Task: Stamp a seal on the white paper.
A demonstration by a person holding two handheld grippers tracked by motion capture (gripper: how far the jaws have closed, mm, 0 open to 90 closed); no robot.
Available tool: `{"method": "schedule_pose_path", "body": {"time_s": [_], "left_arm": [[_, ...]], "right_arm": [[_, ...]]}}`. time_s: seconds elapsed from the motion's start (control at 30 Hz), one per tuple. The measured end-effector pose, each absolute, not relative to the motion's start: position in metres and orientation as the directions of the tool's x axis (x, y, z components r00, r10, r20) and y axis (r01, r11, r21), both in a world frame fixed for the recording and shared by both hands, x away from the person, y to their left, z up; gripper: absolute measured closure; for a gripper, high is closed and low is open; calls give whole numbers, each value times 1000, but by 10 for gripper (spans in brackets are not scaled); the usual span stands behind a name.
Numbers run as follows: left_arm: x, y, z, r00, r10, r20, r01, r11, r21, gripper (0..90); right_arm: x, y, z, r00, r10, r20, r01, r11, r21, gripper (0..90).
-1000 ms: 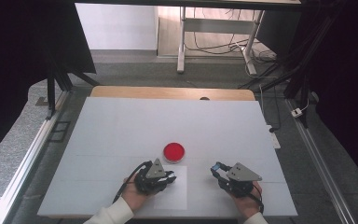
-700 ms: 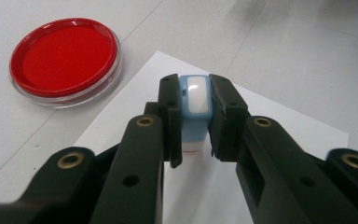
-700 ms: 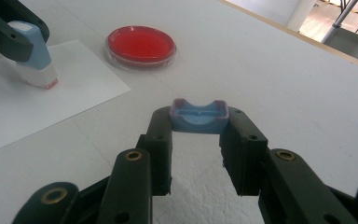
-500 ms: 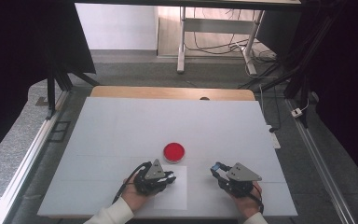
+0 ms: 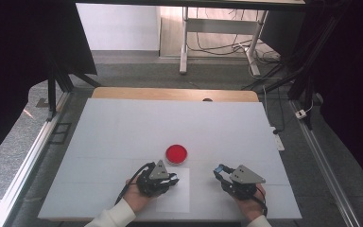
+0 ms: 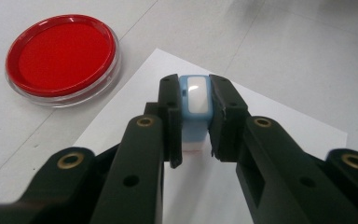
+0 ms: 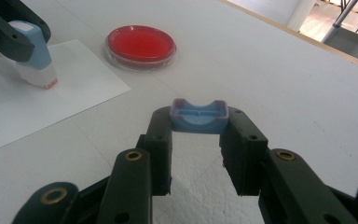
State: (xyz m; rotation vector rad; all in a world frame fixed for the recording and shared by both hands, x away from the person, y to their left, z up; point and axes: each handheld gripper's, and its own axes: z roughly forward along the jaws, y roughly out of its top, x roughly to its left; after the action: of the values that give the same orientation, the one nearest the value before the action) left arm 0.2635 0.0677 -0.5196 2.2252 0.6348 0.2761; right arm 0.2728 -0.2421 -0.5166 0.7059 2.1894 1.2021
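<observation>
We have the stamp [image 6: 195,109] clamped in the left claw [image 6: 195,140], its white base pressed down on the sheet of paper [image 6: 279,121] that lies on the counter [image 5: 123,127]. The right claw [image 7: 199,140] holds the stamp's blue cap [image 7: 199,116] between its jaws, lifted a little off the counter and well apart from the stamp. The red ink pad [image 5: 176,154] sits open just beyond the paper, near the left claw.

We judge the cap to be off and the stamping itself to be under way: red shows along the bottom edge of the stamp, so it looks inked. Whether a print has formed we cannot tell, since the stamp covers that spot. Left for us: lift the stamp clear, check the mark, then bring cap and stamp together.
</observation>
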Motion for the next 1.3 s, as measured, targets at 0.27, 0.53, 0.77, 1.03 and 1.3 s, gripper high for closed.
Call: {"method": "schedule_pose_path", "body": {"time_s": [0.27, 0.53, 0.77, 1.03, 1.3], "left_arm": [[263, 68, -519, 850, 527, -1, 352, -567, 744, 759], [259, 70, -523, 842, 539, -1, 345, -539, 768, 759], [259, 70, -523, 842, 540, 0, 343, -535, 772, 758], [264, 84, -507, 838, 540, -77, 356, -434, 828, 757], [266, 90, -499, 832, 537, -139, 383, -375, 844, 755]], "right_arm": [[273, -242, -516, -717, 666, -205, 184, 465, 866, 641], [273, -243, -516, -715, 668, -207, 185, 466, 865, 641], [273, -243, -516, -716, 667, -209, 183, 467, 865, 641], [273, -242, -516, -719, 664, -205, 182, 465, 866, 641], [273, -242, -516, -718, 665, -205, 185, 466, 865, 641]]}}
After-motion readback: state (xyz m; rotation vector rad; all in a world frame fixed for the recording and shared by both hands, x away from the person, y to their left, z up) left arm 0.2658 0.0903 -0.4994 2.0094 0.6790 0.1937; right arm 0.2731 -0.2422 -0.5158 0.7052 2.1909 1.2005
